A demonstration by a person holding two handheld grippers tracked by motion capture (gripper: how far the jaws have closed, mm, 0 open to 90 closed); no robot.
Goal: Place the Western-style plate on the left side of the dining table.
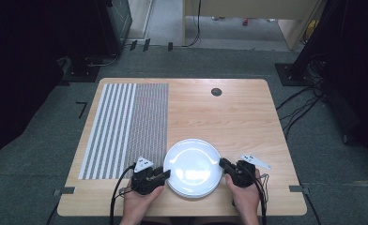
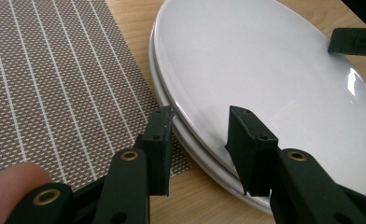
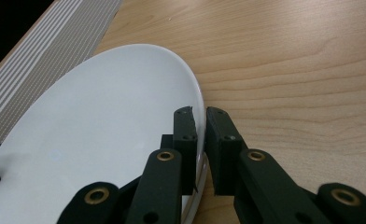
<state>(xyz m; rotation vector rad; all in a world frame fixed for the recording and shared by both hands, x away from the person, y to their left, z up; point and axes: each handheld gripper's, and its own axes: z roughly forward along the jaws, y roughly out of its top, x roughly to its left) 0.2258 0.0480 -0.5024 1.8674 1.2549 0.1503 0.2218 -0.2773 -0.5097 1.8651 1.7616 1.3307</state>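
The right claw (image 3: 200, 116) pinches the rim of the top white plate (image 3: 92, 140), one jaw above the rim and one below. The left claw (image 2: 200, 126) is spread wide, with the plate's other edge sitting between its jaws, not squeezed. Another plate (image 2: 209, 165) lies under the top one. Both rest on the wooden table (image 1: 229, 112), just beside the striped mat (image 1: 126, 126) left of the left claw.

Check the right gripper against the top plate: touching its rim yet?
Touching. In the right gripper view, the right gripper has its jaws closed on the rim of the top plate, one jaw over the rim and one outside, with no gap visible.
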